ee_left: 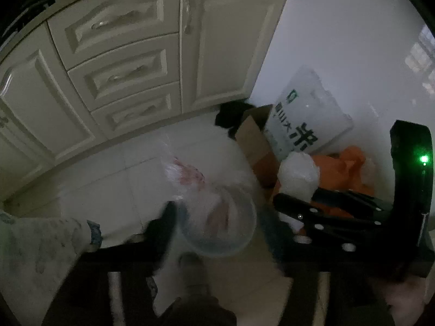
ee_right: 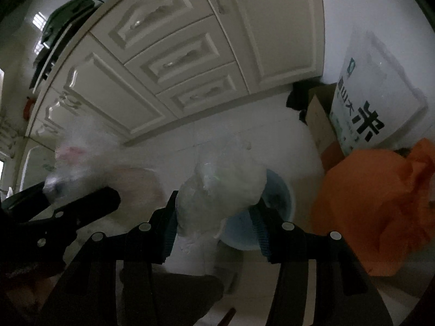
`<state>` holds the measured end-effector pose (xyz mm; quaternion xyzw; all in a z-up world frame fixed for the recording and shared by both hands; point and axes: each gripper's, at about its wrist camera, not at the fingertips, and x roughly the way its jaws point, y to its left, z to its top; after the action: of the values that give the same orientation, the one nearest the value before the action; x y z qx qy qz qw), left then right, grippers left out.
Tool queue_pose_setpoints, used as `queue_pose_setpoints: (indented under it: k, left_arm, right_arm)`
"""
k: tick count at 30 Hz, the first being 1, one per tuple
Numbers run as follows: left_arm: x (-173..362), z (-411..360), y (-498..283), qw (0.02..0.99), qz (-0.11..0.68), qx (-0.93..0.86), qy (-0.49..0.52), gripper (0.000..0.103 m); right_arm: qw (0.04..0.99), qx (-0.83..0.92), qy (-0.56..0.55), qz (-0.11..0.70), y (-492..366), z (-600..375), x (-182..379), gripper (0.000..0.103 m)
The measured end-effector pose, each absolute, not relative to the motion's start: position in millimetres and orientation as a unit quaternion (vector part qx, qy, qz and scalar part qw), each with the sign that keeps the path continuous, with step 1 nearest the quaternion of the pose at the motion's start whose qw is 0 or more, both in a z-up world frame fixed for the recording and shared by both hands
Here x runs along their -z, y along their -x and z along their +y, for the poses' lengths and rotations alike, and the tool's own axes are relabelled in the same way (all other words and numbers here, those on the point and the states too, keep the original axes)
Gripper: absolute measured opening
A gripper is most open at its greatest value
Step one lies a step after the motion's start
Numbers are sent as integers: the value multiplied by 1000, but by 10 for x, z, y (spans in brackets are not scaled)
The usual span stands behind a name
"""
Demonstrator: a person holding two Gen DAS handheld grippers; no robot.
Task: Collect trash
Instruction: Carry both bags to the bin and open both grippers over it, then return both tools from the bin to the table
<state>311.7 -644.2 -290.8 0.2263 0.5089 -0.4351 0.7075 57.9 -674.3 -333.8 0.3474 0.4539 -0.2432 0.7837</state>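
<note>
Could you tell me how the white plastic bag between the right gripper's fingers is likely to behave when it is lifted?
The white plastic bag looks thin and crinkled, so it will probably sag and deform instead of holding shape. It seems puffy, so likely light for its size. The right gripper pinches its sides, and glossy film may slip.

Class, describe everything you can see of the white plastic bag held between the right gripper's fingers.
The white plastic bag is a bulging, crinkled bundle of thin translucent film, knotted or bunched at its top. It sits upright between the fingers of the right hand-held gripper, whose blue-padded fingers press its lower sides. Behind it lies a blue basin on the pale floor. Its contents cannot be made out.
</note>
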Motion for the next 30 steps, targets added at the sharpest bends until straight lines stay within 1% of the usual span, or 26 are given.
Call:
queue_pose_setpoints:
  k: [1, 2, 3, 5, 6, 8, 10, 13, 18, 24, 30]
  left_arm:
    - [2912, -6456, -3117, 708, 510, 432, -228, 87]
    - [2910, -6481, -3147, 712, 507, 429, -228, 90]
    - [2903, -6480, -3147, 717, 502, 426, -229, 92]
    - [2909, -6474, -3123, 725, 497, 415, -233, 98]
    - [2899, -6429, -3082, 729, 495, 411, -233, 99]
    - [2874, -6395, -3037, 736, 490, 403, -235, 99]
    - [2795, -6329, -2963, 747, 480, 397, -234, 99]
    - [2602, -6123, -2801, 761, 461, 395, -228, 101]
    - [2242, -5689, -2580, 780, 437, 399, -206, 102]
    - [1763, -5043, -2308, 803, 402, 404, -177, 102]
    - [1246, -4121, -2048, 833, 364, 395, -133, 102]
  right_arm:
    - [782, 245, -347, 456, -583, -6753, 3361, 61]
    - [780, 249, -348, 456, -574, -6762, 3381, 64]
    - [779, 251, -350, 456, -564, -6770, 3396, 66]
    - [776, 256, -360, 451, -517, -6773, 3409, 85]
    - [776, 257, -361, 449, -503, -6772, 3412, 89]
    - [774, 264, -363, 447, -464, -6747, 3398, 103]
    - [773, 271, -361, 446, -432, -6710, 3364, 103]
    - [773, 279, -364, 439, -371, -6650, 3276, 103]
    - [782, 283, -359, 423, -312, -6502, 3042, 103]
    - [802, 279, -343, 402, -324, -6213, 2612, 103]
    - [835, 261, -313, 370, -438, -5774, 2034, 103]
